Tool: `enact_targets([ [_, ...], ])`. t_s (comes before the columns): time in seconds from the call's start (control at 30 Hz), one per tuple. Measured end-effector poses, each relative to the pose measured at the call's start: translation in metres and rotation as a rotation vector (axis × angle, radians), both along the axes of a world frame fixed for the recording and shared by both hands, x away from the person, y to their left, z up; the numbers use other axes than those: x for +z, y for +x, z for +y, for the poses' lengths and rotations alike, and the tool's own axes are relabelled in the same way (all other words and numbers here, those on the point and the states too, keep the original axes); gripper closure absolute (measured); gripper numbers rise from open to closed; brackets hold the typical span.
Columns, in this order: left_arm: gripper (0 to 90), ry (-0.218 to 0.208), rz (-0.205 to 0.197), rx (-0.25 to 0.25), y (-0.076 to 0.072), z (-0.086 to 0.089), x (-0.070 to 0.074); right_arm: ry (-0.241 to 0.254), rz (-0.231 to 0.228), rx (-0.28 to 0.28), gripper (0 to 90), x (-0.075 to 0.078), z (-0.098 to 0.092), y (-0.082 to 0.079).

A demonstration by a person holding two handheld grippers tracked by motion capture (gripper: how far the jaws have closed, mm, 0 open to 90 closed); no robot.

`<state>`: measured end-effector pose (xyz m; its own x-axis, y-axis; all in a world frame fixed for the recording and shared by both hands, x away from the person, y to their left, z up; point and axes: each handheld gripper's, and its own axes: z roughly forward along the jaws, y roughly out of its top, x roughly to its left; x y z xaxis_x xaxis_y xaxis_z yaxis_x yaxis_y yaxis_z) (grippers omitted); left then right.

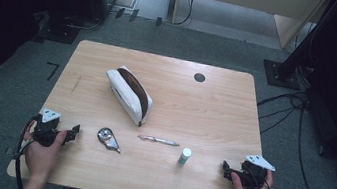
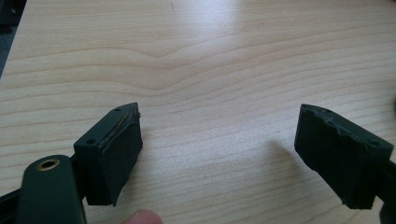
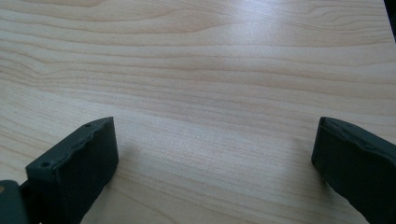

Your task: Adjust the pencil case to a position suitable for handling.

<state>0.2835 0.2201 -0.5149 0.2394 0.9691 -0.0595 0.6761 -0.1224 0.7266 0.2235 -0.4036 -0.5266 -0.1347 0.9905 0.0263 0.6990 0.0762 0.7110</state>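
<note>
Dim room with grey carpet, dark stands and trailing cables around a pale wood-grain counter (image 1: 214,111) filling the middle of the high view. Near the centre, slightly left, a white pencil case (image 1: 128,94) lying on a diagonal, its brown inside showing through the open top. Below it, toward the lower edge of the counter, a row of three small things: at left a silver metal tool with a round head (image 1: 108,138), in the middle a pen (image 1: 158,140) lying flat and nearly level across the frame, and to its right a small white tube with a green cap (image 1: 185,156). Farther up, right of centre, a dark round hole (image 1: 200,77) in the counter top. At lower left, the left tongs (image 1: 74,132) held in a hand, spread wide, nothing between them, pointing right toward the metal tool and just beside it without touching. At lower right, the right tongs (image 1: 225,168) also spread wide and empty, pointing left toward the tube, near but apart from it. In the left gripper view, left tongs (image 2: 219,154) apart over bare wood grain, a fingertip (image 2: 142,217) at the bottom edge. In the right gripper view, right tongs (image 3: 215,163) likewise apart over bare wood.
</note>
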Motion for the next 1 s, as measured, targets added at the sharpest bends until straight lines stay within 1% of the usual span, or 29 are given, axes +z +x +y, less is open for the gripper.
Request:
enact_targets([
  [0.1,15.2,-0.007,-0.003,0.011,0.0,0.001,0.002,-0.001,0.001,0.001,0.0,0.0,0.0,0.0],
  [0.13,15.1,-0.041,-0.002,0.016,0.002,0.002,0.005,-0.001,0.0,0.001,0.0,0.0,0.0,0.0],
  [0.17,15.1,-0.053,-0.007,0.019,0.002,0.002,0.007,0.0,0.0,0.0,0.0,0.0,0.0,0.0],
  [0.2,15.1,-0.053,-0.007,0.019,0.002,0.002,0.007,0.0,0.0,0.0,0.0,0.0,0.0,0.0],
  [0.3,15.1,-0.055,-0.025,0.031,0.003,-0.001,0.014,0.0,0.0,-0.001,0.0,0.0,0.0,0.0],
  [0.37,15.1,-0.068,-0.039,0.028,0.003,-0.003,0.02,0.0,0.0,-0.001,0.0,0.0,0.0,0.0],
  [0.43,14.6,-0.071,-0.047,0.013,0.004,-0.006,0.025,0.0,0.0,0.0,0.0,0.0,0.0,0.0],
  [0.63,14.5,-0.06,-0.071,-0.037,0.004,-0.021,0.038,0.0,0.0,0.0,0.0,0.0,0.0,0.0],
  [0.73,14.5,-0.067,-0.075,-0.056,0.004,-0.027,0.04,0.0,0.0,0.0,0.0,0.0,0.0,0.0],
  [0.8,14.5,-0.07,-0.071,-0.069,0.005,-0.03,0.039,0.0,0.0,0.0,0.0,0.0,0.0,0.0],
  [1.0,14.5,-0.072,-0.066,-0.085,0.007,-0.038,0.039,0.0,0.0,0.0,0.0,0.0,0.0,0.0],
])
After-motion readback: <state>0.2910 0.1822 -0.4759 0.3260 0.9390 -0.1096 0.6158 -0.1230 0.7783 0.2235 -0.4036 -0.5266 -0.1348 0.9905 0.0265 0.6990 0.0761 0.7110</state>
